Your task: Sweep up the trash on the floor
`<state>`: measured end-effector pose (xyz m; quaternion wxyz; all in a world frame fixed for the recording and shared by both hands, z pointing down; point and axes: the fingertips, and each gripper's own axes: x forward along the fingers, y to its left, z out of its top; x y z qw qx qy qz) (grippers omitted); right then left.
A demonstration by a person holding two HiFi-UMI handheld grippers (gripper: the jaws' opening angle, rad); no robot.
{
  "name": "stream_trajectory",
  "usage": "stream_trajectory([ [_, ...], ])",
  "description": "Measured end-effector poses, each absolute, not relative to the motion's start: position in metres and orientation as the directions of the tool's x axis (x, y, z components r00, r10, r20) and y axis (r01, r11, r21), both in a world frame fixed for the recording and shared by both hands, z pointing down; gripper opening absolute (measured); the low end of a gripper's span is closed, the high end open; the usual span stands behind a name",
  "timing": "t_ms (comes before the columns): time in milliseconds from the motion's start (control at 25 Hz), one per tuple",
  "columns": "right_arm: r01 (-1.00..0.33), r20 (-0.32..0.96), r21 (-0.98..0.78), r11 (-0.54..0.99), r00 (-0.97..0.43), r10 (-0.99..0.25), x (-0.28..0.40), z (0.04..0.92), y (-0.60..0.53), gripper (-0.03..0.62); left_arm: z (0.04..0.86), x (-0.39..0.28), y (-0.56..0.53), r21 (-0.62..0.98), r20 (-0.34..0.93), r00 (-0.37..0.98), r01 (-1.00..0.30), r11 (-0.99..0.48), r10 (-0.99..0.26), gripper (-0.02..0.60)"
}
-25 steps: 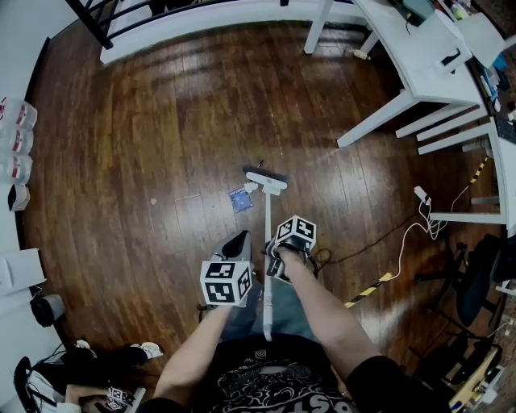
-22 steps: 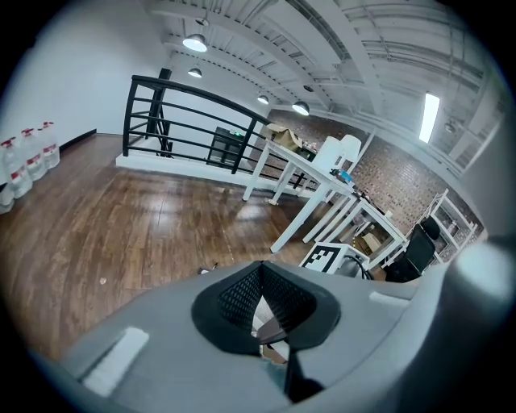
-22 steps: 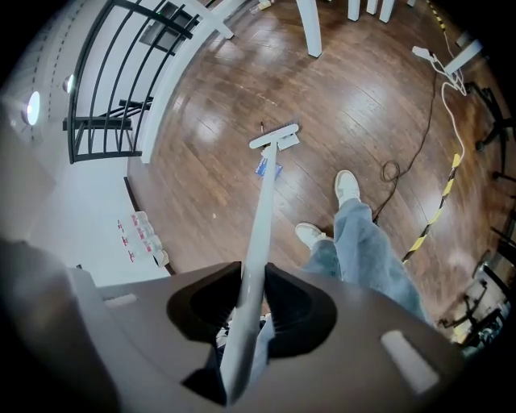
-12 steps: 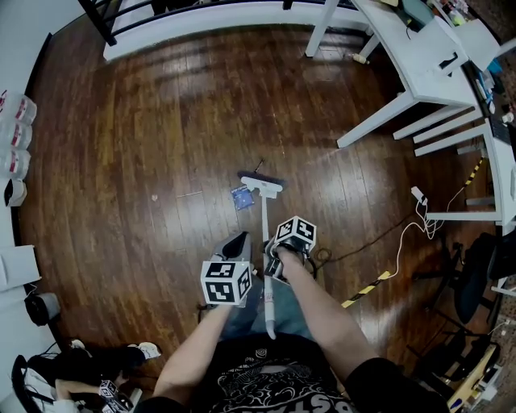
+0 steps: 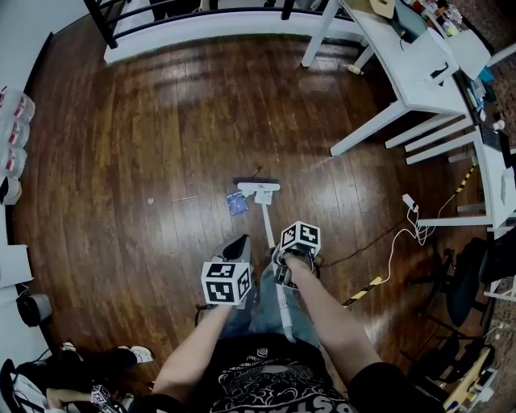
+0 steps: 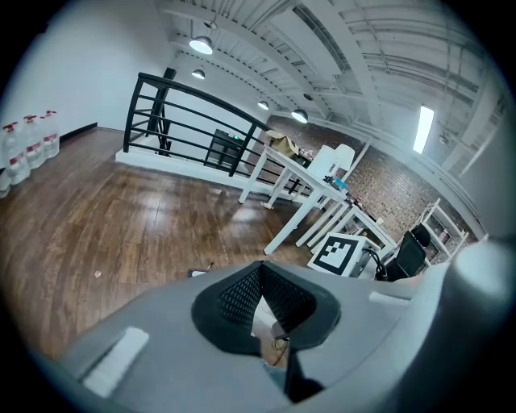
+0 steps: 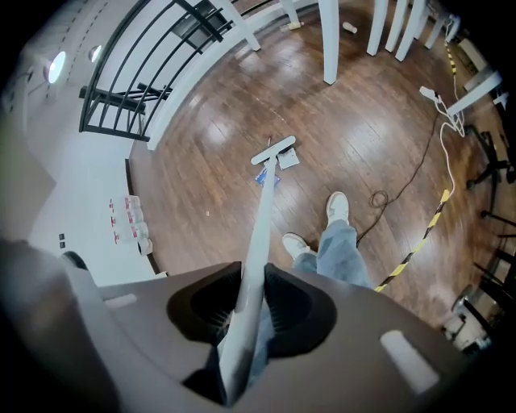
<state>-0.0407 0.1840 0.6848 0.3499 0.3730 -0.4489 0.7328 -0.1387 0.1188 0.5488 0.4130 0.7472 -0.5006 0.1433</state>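
A white broom stands on the dark wood floor, its head (image 5: 258,186) beside a blue wrapper (image 5: 236,202). My right gripper (image 5: 288,266) is shut on the broom handle (image 5: 272,240) partway up. In the right gripper view the handle (image 7: 258,234) runs from between the jaws (image 7: 251,298) down to the head (image 7: 274,150), with the blue wrapper (image 7: 266,177) and a pale scrap (image 7: 288,159) beside it. My left gripper (image 5: 236,246) hangs to the left of the handle; its jaws (image 6: 260,278) meet at the tips with nothing held. A thin stick (image 5: 255,172) and a small speck (image 5: 150,201) also lie on the floor.
White table legs (image 5: 367,129) and a desk stand at the upper right. A white cable and plug (image 5: 407,202) and yellow-black tape (image 5: 363,290) lie on the right. A black railing on a white base (image 5: 201,24) runs along the far side. Bottles (image 5: 10,133) line the left wall.
The broom handle has tilted, its held part shifting right with my right gripper. The head stays next to the blue wrapper. The left gripper has hardly moved.
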Motion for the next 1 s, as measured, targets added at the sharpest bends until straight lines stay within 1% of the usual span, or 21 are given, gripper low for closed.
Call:
stream_trajectory([
  [120,-0.863,0.864,-0.409,-0.297,-0.471,0.179,-0.032,0.67,0.186,0.092,0.543,-0.133,0.118,0.482,0.619,0.468,-0.861,-0.165,-0.631,0.006],
  [280,-0.896,0.881,-0.41,-0.17,-0.437,0.179,-0.014,0.649,0.185,0.092,0.533,-0.127,0.115,0.489,0.599,0.479,-0.853,-0.181,-0.642,0.006],
  [600,-0.89,0.881,-0.456,-0.005,-0.452,0.137,0.012,0.604,0.191,0.092,0.506,-0.117,0.132,0.498,0.564,0.497,-0.842,-0.208,-0.659,0.006],
  [760,-0.871,0.871,-0.487,0.064,-0.478,0.116,0.026,0.578,0.199,0.093,0.495,-0.112,0.147,0.49,0.565,0.476,-0.851,-0.19,-0.674,0.006],
  [1000,-0.826,0.841,-0.54,0.164,-0.534,0.081,0.047,0.536,0.205,0.094,0.467,-0.092,0.165,0.464,0.541,0.416,-0.872,-0.153,-0.731,0.006],
])
